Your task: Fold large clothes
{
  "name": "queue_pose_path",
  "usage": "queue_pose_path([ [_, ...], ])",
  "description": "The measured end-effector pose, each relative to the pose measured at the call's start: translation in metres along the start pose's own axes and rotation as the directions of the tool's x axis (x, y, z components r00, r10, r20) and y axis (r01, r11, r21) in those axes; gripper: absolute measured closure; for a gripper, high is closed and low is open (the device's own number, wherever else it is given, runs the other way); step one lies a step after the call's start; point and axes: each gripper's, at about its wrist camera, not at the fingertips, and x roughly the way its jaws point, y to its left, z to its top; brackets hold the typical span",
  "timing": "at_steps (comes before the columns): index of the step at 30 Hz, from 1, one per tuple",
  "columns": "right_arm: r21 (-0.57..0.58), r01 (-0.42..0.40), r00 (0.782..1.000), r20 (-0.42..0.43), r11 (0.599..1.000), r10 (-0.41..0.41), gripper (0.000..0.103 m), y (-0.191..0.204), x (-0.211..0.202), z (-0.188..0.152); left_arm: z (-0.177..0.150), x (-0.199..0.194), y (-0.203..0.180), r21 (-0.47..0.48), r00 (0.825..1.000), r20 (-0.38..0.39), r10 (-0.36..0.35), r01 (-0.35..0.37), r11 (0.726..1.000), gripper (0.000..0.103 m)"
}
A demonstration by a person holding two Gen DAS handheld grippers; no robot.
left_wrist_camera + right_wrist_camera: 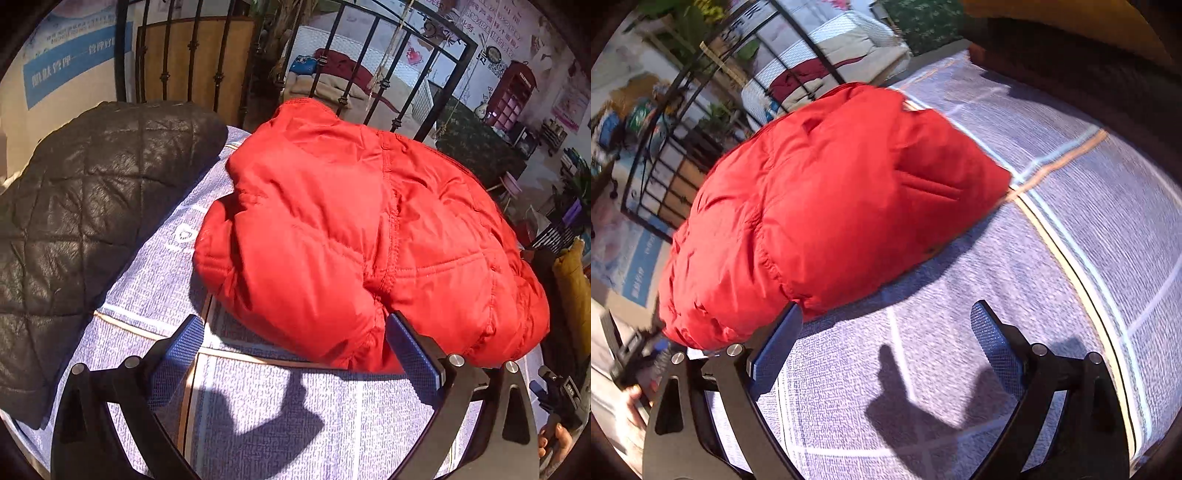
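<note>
Left gripper (293,352), black frame with blue mesh-faced pads, jaws spread wide, nothing between them. It hovers just at the near edge of the puffy red quilted jacket (354,236); its right pad (412,354) sits against or just in front of the jacket's hem, contact unclear. Left pad (177,360) is over bare cloth.

Right gripper (886,345), same build, jaws also wide and empty. Its left pad (775,347) is at the jacket's (827,206) near lower edge, overlapping the fabric in view; touching or not, cannot tell. Right pad (995,345) is well clear of the jacket, over the cloth.

Red jacket lies bundled in a rounded heap on the pale blue woven bedcover with tan and white stripes (280,413), (1071,221). Sunlight strong; gripper shadows fall on the cover just before the jacket.

To the left of the jacket, apart from it with a strip of cover between: a black diamond-quilted coat (81,229), lying flat.

Behind the jacket: a black iron bed rail with upright bars (388,85), (665,155).
</note>
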Motion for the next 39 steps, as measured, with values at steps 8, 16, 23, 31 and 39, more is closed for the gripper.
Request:
queue_pose_path([
  [8, 0.08, -0.135, 0.991, 0.007, 0.988, 0.135, 0.012, -0.029, 0.003, 0.056, 0.031, -0.021, 0.045, -0.039, 0.996, 0.018, -0.087, 0.088, 0.995, 0.006],
  [16, -0.069, -0.15, 0.974, -0.181, 0.986, 0.136, 0.012, -0.006, 0.069, 0.171, 0.111, 0.075, 0.037, 0.063, 0.973, -0.2, -0.118, 0.133, 0.989, 0.005],
  [23, 0.019, -0.273, 0.847, -0.47, 0.962, 0.249, 0.011, -0.013, 0.171, 0.201, 0.121, 0.157, 0.052, -0.09, 0.893, -0.365, -0.265, 0.249, 0.964, 0.004],
  [31, 0.012, -0.308, 0.804, -0.531, 0.951, 0.267, 0.035, 0.01, 0.195, 0.196, 0.125, 0.183, 0.038, -0.129, 0.856, -0.464, -0.228, 0.189, 0.973, 0.004],
  [39, 0.057, -0.287, 0.825, -0.493, 0.956, 0.277, 0.078, 0.033, 0.16, 0.172, 0.124, 0.159, -0.001, -0.067, 0.874, -0.474, -0.108, 0.087, 0.994, 0.032],
])
